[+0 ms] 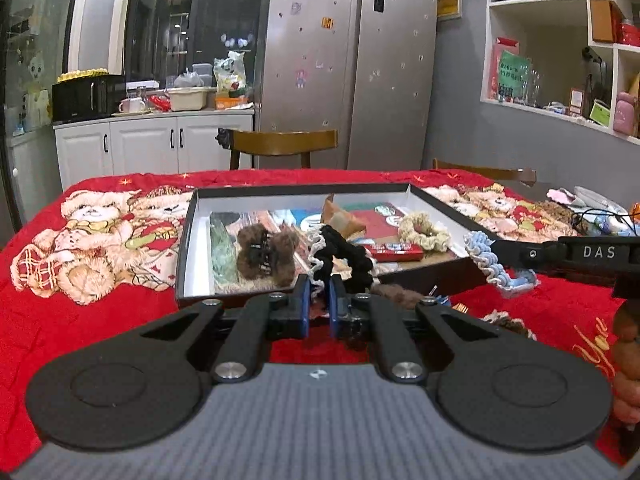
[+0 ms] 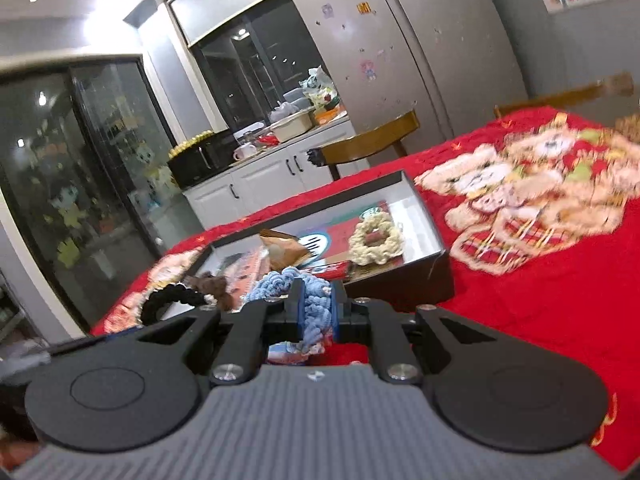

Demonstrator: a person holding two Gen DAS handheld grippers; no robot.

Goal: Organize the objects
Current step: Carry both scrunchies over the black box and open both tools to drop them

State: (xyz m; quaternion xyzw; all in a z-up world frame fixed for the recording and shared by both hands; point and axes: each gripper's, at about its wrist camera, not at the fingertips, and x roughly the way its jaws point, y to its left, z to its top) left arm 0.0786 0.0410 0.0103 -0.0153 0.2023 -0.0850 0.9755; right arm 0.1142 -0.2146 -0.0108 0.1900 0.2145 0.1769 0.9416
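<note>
My left gripper (image 1: 319, 300) is shut on a black-and-white scrunchie (image 1: 340, 256) and holds it over the near edge of the black box (image 1: 188, 240). My right gripper (image 2: 316, 308) is shut on a light blue scrunchie (image 2: 312, 304); it shows in the left wrist view (image 1: 496, 264) at the box's right near corner. Inside the box lie a cream scrunchie (image 1: 424, 230), a brown fuzzy claw clip (image 1: 264, 252), a clear green clip (image 1: 222, 250) and a red flat case (image 1: 396, 254).
The box sits on a red bear-print cloth (image 1: 100, 240) covering the table. Small brown fuzzy items (image 1: 396, 292) lie on the cloth near the box's front. Wooden chairs (image 1: 284, 144) stand behind the table, with a fridge (image 1: 352, 60) and white cabinets (image 1: 152, 144) beyond.
</note>
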